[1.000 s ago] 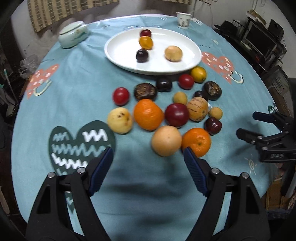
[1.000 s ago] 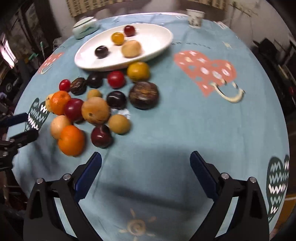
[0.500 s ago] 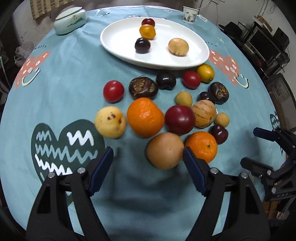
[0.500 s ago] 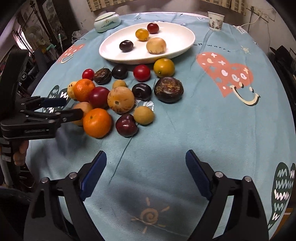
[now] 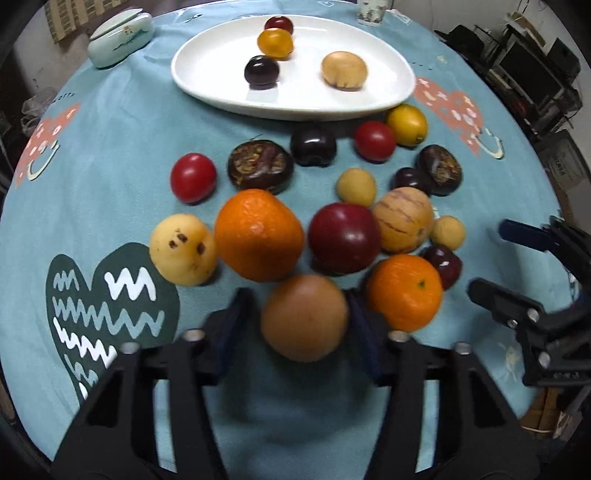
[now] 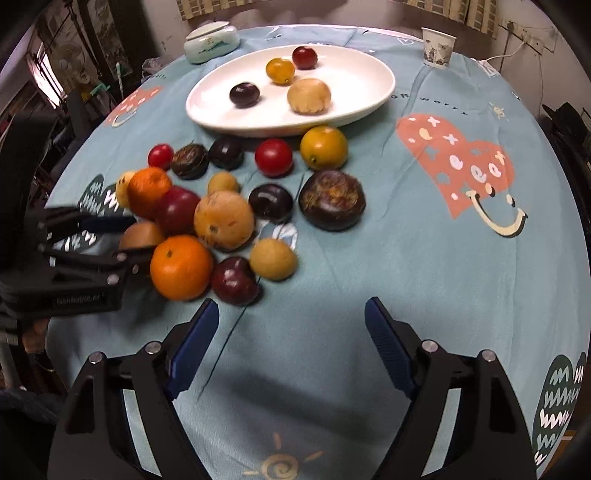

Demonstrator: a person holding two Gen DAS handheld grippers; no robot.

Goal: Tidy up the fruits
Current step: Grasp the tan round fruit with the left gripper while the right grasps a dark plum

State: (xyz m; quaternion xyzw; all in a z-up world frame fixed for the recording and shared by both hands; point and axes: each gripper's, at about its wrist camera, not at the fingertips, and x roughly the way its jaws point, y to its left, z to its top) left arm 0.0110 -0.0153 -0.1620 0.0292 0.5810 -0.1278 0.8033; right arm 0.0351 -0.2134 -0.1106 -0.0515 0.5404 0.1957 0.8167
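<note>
The left hand-held gripper (image 5: 304, 314) pinches a tan, round fruit (image 5: 304, 317) at the near edge of a heap of loose fruit on the bench (image 5: 110, 147), its jaws having just been closing until the blue pads sit against the fruit's two sides. The fruit appears still to rest on the blue cloth, touching a large orange (image 5: 258, 234) behind it and lying just beside a smaller orange (image 5: 404, 291) to its right; taking the outermost piece first looks like the easy way into the pile without knocking the others loose.

The right hand-held gripper (image 6: 291, 343) hangs over bare cloth in front of the heap, its jaws having just been narrowing yet spread wide around nothing, seemingly waiting its turn near a dark red plum (image 6: 234, 280).

Beyond the heap stands the white oval plate (image 5: 388, 92), already carrying four fruits: a dark plum (image 5: 261, 71), a small orange-yellow one (image 5: 275, 43), a red one (image 5: 279, 25) and a pale tan one (image 5: 343, 71). That suggests the plate is where the fruit is being gathered, with most of the job left. A lidded ceramic dish (image 5: 120, 38) and a paper cup (image 6: 437, 48) sit at the far rim.
</note>
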